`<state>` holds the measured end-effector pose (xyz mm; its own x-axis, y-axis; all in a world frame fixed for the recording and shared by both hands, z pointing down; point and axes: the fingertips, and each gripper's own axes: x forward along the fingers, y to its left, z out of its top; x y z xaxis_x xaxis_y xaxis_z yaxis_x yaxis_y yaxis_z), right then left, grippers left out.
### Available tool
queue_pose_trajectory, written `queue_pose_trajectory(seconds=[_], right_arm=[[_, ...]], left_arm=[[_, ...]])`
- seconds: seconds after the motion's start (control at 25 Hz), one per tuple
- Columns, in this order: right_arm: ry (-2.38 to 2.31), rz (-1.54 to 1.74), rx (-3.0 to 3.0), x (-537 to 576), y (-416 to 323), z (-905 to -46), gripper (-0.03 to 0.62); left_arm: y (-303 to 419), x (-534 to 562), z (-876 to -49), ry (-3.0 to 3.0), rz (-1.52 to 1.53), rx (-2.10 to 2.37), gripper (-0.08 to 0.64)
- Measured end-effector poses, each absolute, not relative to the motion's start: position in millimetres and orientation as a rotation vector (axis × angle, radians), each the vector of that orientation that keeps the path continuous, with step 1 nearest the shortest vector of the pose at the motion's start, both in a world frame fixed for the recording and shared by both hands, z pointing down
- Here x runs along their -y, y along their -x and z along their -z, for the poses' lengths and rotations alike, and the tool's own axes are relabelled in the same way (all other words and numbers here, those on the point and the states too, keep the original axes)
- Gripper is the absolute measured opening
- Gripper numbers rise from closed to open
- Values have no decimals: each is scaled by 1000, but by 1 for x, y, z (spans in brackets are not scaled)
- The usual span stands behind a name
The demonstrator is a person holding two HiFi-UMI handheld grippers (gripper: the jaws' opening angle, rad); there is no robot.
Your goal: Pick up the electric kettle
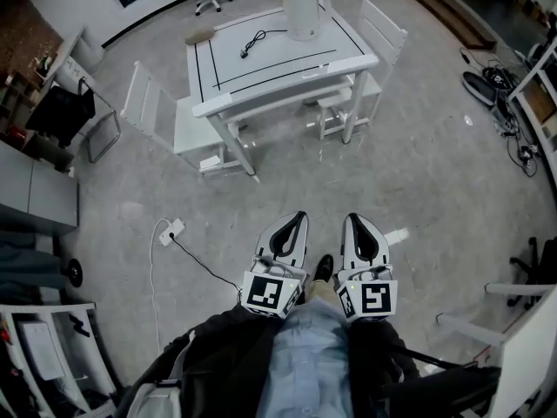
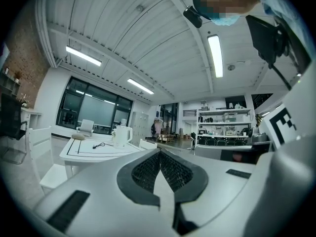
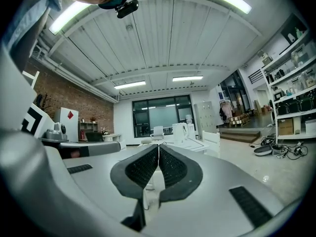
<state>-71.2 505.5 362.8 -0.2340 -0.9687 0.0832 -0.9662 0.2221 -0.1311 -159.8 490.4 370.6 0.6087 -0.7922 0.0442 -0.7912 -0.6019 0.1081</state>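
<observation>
No words or numbers can be read; black-and-white square markers [image 1: 267, 292] sit on the cubes of the left tool [image 1: 301, 215] and right tool [image 1: 352, 217]; a red diamond sign [image 3: 70, 115] marks a white cabinet [image 3: 63, 128].

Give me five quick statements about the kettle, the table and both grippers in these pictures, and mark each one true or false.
1. The electric kettle stands upright on the white table. True.
2. The left gripper is clamped on the kettle. False: its jaws are together on nothing, well short of the table.
3. The right gripper has its jaws together with nothing between them. True.
4. The black cable lies on the floor under the table. False: it lies on the tabletop, beside the kettle.
5. A white power strip lies on the floor between the person and the table. True.
</observation>
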Motion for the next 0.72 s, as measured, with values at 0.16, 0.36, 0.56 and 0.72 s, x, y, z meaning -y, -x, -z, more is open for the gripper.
queue_pose_trajectory(seconds=[0.16, 0.36, 0.56, 0.72], right_arm=[[1929, 230, -2438, -481, 52, -364, 18], [1891, 207, -2435, -450, 31, -354, 18], [1833, 192, -2465, -430, 16, -357, 17], [1819, 232, -2452, -415, 8, -359, 18]], left_arm=[[142, -465, -364, -2731, 8, 1353, 5], [119, -438, -352, -2756, 17, 1380, 5], [102, -422, -347, -2752, 9, 1421, 5], [96, -410, -352, -2739, -26, 1448, 5]])
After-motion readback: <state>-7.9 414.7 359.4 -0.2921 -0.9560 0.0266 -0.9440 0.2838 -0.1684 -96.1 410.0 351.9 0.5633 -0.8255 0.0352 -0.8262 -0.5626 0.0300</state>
